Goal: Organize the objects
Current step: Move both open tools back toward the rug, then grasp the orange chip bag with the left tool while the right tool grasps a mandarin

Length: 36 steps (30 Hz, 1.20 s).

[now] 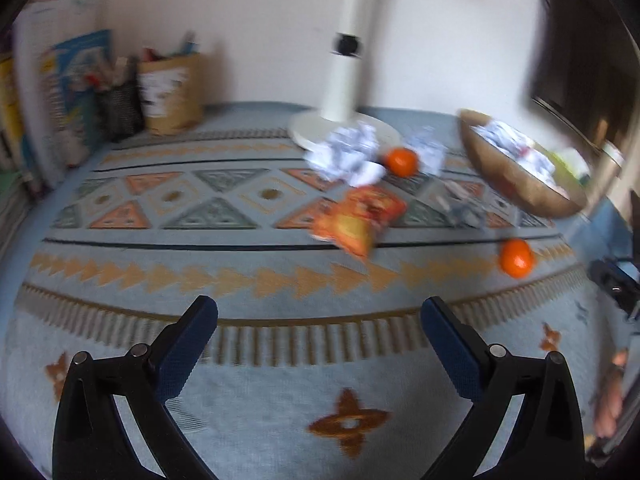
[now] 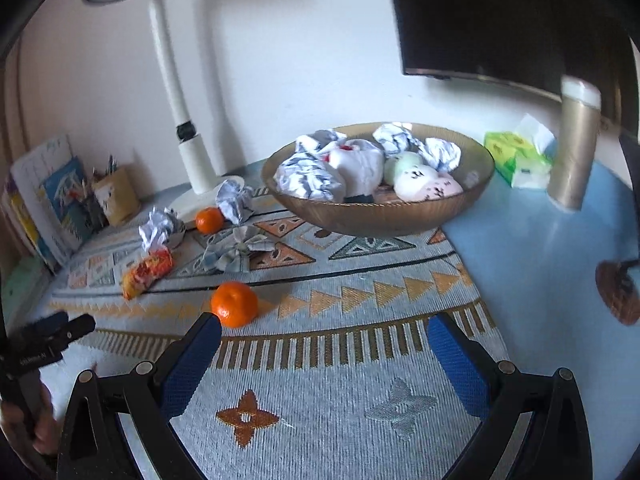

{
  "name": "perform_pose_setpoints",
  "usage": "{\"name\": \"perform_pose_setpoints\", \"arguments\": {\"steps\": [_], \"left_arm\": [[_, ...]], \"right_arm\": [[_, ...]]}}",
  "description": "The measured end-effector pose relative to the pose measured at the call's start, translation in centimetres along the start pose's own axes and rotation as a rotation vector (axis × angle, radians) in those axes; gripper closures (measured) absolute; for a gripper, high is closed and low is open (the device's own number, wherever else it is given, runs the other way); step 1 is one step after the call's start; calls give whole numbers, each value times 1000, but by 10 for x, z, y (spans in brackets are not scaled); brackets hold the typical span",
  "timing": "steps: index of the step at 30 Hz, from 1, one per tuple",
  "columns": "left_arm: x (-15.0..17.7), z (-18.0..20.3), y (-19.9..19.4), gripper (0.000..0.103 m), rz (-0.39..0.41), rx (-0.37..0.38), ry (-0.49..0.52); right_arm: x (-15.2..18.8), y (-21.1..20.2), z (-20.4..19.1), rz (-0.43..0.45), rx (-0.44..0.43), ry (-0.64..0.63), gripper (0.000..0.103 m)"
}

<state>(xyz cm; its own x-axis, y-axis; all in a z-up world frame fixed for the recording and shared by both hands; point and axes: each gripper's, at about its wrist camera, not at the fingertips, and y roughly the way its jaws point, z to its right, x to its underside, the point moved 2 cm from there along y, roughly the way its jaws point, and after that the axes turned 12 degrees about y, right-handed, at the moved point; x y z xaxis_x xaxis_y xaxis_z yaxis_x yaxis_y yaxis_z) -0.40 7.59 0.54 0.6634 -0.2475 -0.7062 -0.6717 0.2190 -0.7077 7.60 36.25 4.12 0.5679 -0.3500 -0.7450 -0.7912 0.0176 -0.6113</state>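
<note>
Pretty soft, even daylight, nothing harsh. Left wrist view is smeared with motion blur, worst toward the right edge. Right wrist view is sharper; the lamp throws a faint wide shadow on the wall. Heavy fisheye bending, dark vignette in the corners.

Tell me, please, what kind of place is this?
Probably a home desk or study corner: a desk lamp, books beside pen holders, and a monitor at the wall.

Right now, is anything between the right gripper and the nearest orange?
Nothing visible. The right gripper is open and empty above the mat, and the nearest orange sits just past its left fingertip, with only bare mat around it.
</note>
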Motion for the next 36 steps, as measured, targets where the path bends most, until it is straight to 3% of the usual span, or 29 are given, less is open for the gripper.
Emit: {"name": "perform_pose_setpoints", "arguments": {"steps": [3, 5, 8, 9, 11, 13, 14, 15, 20, 21, 23, 24, 27, 31, 34, 36], "left_arm": [[-13, 4, 7, 2, -19, 119, -14], [-29, 5, 15, 2, -49, 180, 13], [-54, 6, 33, 2, -78, 157, 140], [-59, 5, 42, 2, -90, 143, 173], [-66, 2, 64, 2, -124, 144, 199], [-67, 2, 81, 4, -137, 172, 205], [-67, 3, 88, 17, -139, 183, 213], [-66, 5, 91, 42, -143, 188, 224], [-63, 15, 89, 56, -114, 153, 268], [-62, 16, 90, 59, -118, 140, 275], [-63, 19, 86, 65, -108, 128, 276], [-62, 18, 84, 67, -105, 125, 261], [-50, 20, 66, 71, -103, 120, 168], [-26, 20, 30, 71, -108, 43, 52], [-11, 23, 16, 71, -101, 38, 23], [-4, 26, 18, 59, -92, 62, 33]], "right_arm": [[5, 2, -11, -7, 10, -70, 0], [6, 8, -18, -66, -15, -112, 0], [0, 39, -18, -363, -157, -34, 3], [-4, 46, -18, -412, -180, -6, 10], [-13, 51, -27, -396, -183, -45, 11], [-18, 57, -40, -341, -134, -128, 11], [-18, 62, -44, -334, -117, -153, 12], [-18, 67, -47, -337, -118, -164, 17], [-11, 86, -50, -339, -164, -158, 29], [-10, 88, -51, -339, -169, -156, 35], [-8, 91, -54, -351, -179, -166, 64], [-7, 90, -56, -349, -176, -181, 66], [-5, 81, -56, -330, -191, -180, 66], [1, 55, -45, -327, -234, -181, 66], [12, 46, -37, -341, -210, -209, 66], [17, 46, -32, -362, -202, -197, 66]]}}
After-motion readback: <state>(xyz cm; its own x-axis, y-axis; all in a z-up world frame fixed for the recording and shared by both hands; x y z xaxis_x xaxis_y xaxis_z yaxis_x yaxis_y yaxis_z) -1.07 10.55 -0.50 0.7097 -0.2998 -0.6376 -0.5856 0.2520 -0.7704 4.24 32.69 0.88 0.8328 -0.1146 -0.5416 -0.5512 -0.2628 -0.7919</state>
